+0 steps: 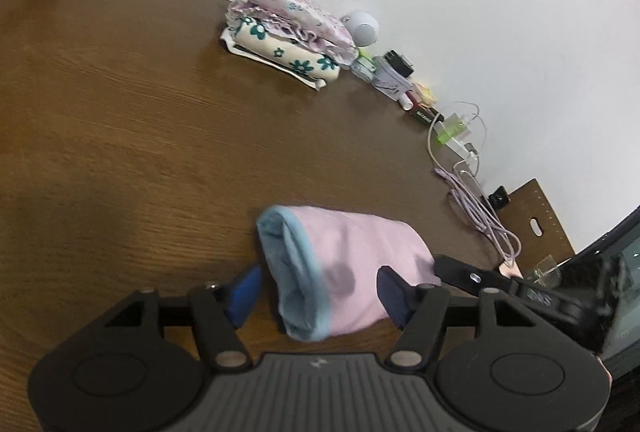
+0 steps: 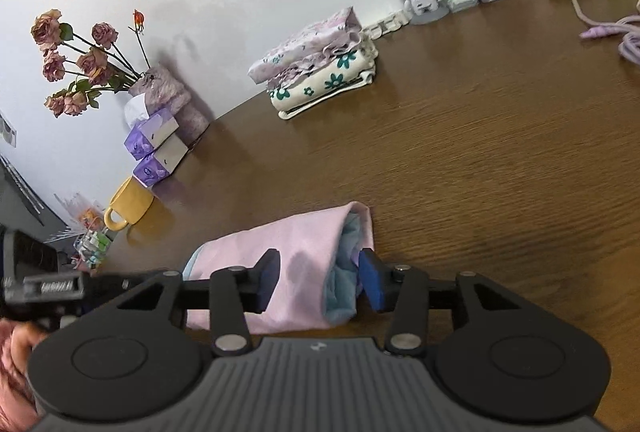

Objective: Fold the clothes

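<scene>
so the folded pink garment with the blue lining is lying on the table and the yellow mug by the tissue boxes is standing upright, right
Not quite. The pink garment does lie folded on the table, but the yellow mug beside the tissue boxes is tipped on its side, handle toward the camera. The right wrist view shows it.

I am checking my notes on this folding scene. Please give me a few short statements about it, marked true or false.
1. The pink garment lies folded on the wooden table. True.
2. The left tool is clamped shut on it. False: its pads stand apart, open.
3. A stack of folded floral clothes sits near the wall. True.
4. The yellow mug stands upright. False: it lies on its side.
</scene>
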The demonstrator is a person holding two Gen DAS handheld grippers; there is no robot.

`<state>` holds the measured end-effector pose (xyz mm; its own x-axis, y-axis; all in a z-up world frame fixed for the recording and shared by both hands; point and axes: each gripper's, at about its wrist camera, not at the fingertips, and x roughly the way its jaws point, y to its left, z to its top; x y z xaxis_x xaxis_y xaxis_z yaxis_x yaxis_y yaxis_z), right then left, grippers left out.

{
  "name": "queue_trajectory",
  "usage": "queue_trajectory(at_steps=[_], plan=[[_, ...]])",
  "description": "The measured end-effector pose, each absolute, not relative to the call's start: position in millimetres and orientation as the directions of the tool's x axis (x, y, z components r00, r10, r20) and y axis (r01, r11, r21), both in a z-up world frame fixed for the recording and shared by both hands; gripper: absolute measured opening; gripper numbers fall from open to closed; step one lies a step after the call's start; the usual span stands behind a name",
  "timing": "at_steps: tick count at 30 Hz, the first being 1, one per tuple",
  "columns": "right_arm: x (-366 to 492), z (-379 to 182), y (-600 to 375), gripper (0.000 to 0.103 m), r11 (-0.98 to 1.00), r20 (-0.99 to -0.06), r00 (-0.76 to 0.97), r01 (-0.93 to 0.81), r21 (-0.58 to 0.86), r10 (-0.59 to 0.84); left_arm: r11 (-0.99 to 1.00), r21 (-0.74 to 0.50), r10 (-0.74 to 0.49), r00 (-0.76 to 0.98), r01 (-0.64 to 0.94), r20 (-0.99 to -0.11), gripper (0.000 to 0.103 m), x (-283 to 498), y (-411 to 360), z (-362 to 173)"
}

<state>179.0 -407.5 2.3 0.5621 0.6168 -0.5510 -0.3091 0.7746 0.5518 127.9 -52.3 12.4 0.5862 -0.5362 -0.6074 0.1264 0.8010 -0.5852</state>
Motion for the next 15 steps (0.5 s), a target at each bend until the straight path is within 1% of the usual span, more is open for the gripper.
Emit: queue_trajectory(at_steps=[1, 2, 3, 4, 5, 6, 8, 10, 14, 15], plan=[[182.1, 0.1, -405.9, 0.043, 0.771, -0.552, 0.557, -0.304, 0.559, 0.62, 0.802, -0.583, -0.535, 0.587, 0.129, -0.607, 0.055, 127.6, -53.9, 11.8], [183.4, -1.7, -404.9, 0.04, 0.77, -0.554, 0.555, -0.298, 0.564, 0.621, 0.804, -0.579, -0.534, 0.588, 0.133, -0.607, 0.048, 127.7, -54.5, 10.8], [183.4, -3.1, -404.0, 0.035, 0.771, -0.557, 0.553, -0.292, 0.567, 0.619, 0.802, -0.581, -0.539, 0.583, 0.137, -0.608, 0.033, 129.5, -53.8, 8.7], [183.2, -4.7, -403.5, 0.025, 0.771, -0.561, 0.552, -0.285, 0.569, 0.617, 0.799, -0.585, -0.547, 0.574, 0.14, -0.609, 0.021, 131.9, -52.9, 6.3], [181.9, -6.4, -403.5, 0.022, 0.773, -0.566, 0.551, -0.274, 0.572, 0.614, 0.796, -0.589, -0.552, 0.569, 0.141, -0.61, 0.018, 134.0, -51.8, 4.1], [179.8, -7.8, -403.6, 0.021, 0.774, -0.568, 0.553, -0.264, 0.576, 0.61, 0.794, -0.592, -0.553, 0.567, 0.138, -0.61, 0.019, 136.6, -49.6, 2.1], [174.6, -9.6, -403.5, 0.016, 0.775, -0.569, 0.555, -0.253, 0.579, 0.606, 0.791, -0.597, -0.554, 0.567, 0.131, -0.61, 0.019, 142.3, -44.4, -2.0], [168.4, -10.1, -400.8, 0.014, 0.772, -0.566, 0.555, -0.253, 0.583, 0.61, 0.795, -0.593, -0.547, 0.572, 0.125, -0.612, 0.018, 147.0, -40.7, -4.0], [160.0, -7.3, -392.5, 0.014, 0.783, -0.569, 0.561, -0.268, 0.562, 0.601, 0.797, -0.59, -0.547, 0.57, 0.131, -0.612, 0.018, 151.8, -37.8, -4.2], [159.0, -6.6, -392.6, 0.015, 0.788, -0.571, 0.565, -0.27, 0.554, 0.595, 0.796, -0.591, -0.549, 0.57, 0.133, -0.611, 0.021, 149.9, -37.0, -2.8]])
